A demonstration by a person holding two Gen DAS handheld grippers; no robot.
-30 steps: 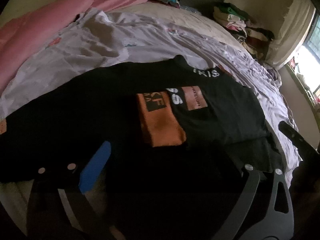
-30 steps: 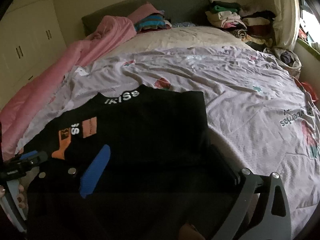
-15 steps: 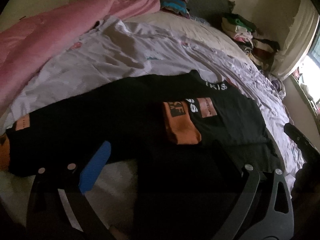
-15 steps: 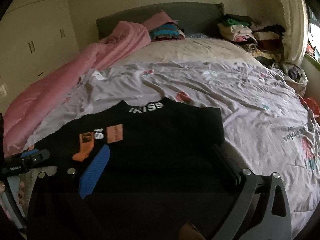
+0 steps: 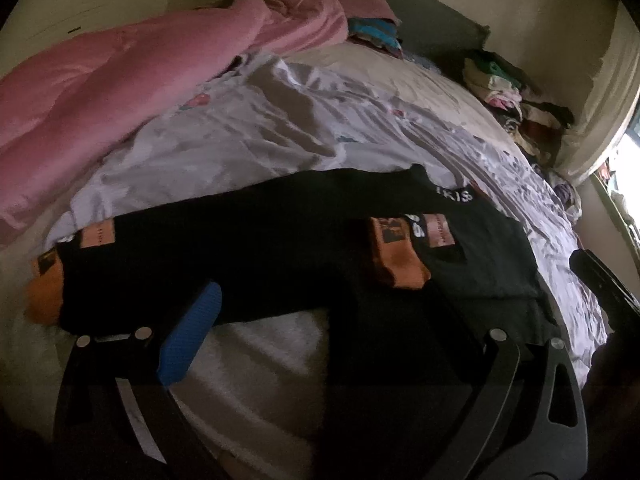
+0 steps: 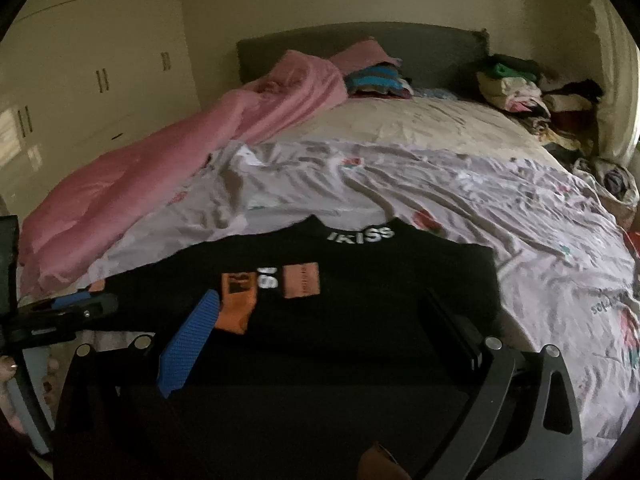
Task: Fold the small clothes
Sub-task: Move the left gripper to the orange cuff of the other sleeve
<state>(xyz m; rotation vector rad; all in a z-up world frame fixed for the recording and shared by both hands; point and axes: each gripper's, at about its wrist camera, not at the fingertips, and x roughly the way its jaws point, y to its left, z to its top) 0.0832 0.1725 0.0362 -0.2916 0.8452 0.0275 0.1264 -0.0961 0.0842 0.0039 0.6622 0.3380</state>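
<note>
A black long-sleeved top (image 5: 280, 248) with white collar lettering and orange cuffs lies on the bed. One sleeve is folded across its chest, its orange cuff (image 5: 394, 258) at the middle. The other sleeve stretches left, ending in an orange cuff (image 5: 44, 292). My left gripper (image 5: 320, 320) is open above the garment's lower edge, holding nothing. In the right wrist view the top (image 6: 360, 292) lies ahead and my right gripper (image 6: 316, 320) is open over its hem. The left gripper (image 6: 80, 308) shows at the left of that view.
A lilac printed sheet (image 6: 480, 208) covers the bed. A pink duvet (image 6: 160, 168) is heaped along the left side. Stacks of clothes (image 6: 520, 88) sit at the far right by the headboard (image 6: 400, 40). A wardrobe (image 6: 80, 60) stands to the left.
Both grippers have drawn back and risen, so more of the bed shows. The left sleeve with its orange cuff has come into the left view. The garment has not moved.
</note>
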